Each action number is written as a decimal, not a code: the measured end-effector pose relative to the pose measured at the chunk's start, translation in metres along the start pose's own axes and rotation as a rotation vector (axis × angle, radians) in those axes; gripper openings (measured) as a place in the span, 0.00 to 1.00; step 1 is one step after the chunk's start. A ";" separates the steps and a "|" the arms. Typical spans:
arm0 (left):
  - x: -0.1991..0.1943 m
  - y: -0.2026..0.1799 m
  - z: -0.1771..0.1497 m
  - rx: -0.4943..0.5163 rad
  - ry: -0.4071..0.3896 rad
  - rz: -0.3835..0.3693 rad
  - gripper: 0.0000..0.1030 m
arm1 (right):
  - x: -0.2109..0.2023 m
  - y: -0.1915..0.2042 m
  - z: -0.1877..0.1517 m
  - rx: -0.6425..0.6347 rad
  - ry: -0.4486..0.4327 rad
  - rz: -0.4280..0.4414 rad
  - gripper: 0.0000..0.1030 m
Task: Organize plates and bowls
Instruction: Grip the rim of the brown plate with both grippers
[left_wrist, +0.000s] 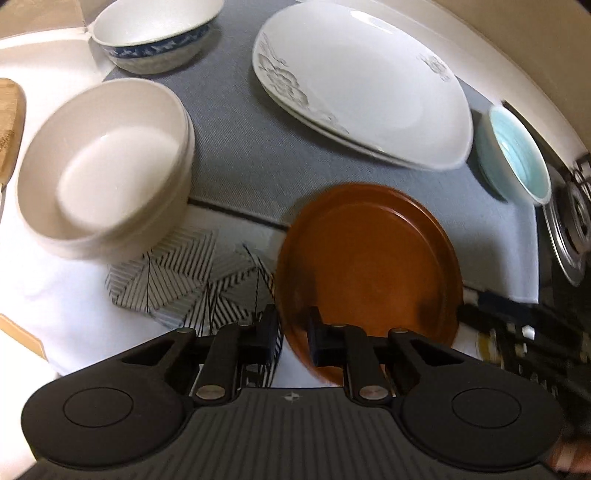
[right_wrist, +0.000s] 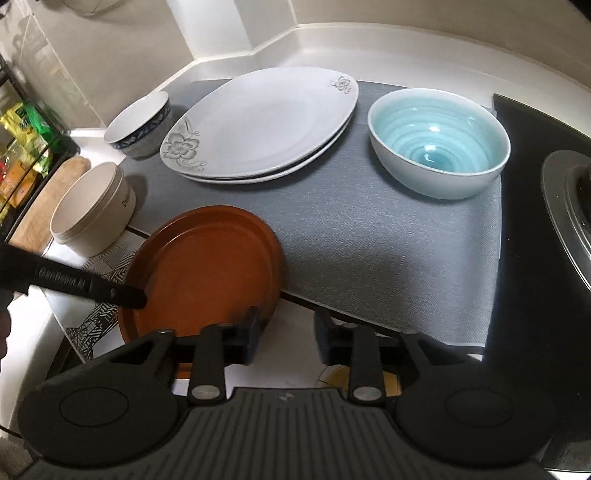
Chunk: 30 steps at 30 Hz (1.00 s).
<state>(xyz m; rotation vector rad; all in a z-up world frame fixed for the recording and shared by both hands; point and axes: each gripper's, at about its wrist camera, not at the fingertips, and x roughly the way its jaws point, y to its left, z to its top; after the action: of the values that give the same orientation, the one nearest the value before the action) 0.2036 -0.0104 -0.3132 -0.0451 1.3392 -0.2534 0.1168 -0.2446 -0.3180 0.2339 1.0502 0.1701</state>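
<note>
My left gripper (left_wrist: 293, 332) is shut on the rim of a brown plate (left_wrist: 369, 262), which it holds tilted over the counter; the plate also shows in the right wrist view (right_wrist: 207, 273), with the left gripper's finger (right_wrist: 122, 295) on its left rim. My right gripper (right_wrist: 286, 332) is open and empty, just right of the brown plate. Two stacked white flowered plates (right_wrist: 258, 125) lie on the grey mat (right_wrist: 369, 236). A light blue bowl (right_wrist: 439, 144) stands at the mat's right. A stack of cream bowls (left_wrist: 107, 166) stands at the left. A blue-patterned bowl (left_wrist: 155, 33) stands behind it.
A stove burner (right_wrist: 569, 206) on a black cooktop lies to the right. A striped trivet (left_wrist: 184, 273) lies under the brown plate's left side. A wooden board (left_wrist: 9, 125) and a rack of packets (right_wrist: 22, 155) are at the far left. The wall closes the back.
</note>
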 end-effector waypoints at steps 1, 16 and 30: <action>0.001 0.000 0.003 0.001 -0.002 0.005 0.18 | 0.000 -0.001 0.000 0.005 -0.003 0.010 0.52; 0.000 -0.029 0.002 0.078 -0.002 0.139 0.18 | 0.014 0.015 -0.001 -0.163 -0.004 -0.080 0.42; 0.002 -0.056 -0.001 0.158 0.017 0.167 0.15 | 0.008 0.008 -0.002 -0.147 0.001 -0.053 0.17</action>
<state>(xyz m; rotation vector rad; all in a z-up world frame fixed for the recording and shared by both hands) 0.1943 -0.0655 -0.3050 0.2008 1.3283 -0.2177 0.1186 -0.2348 -0.3237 0.0729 1.0386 0.1983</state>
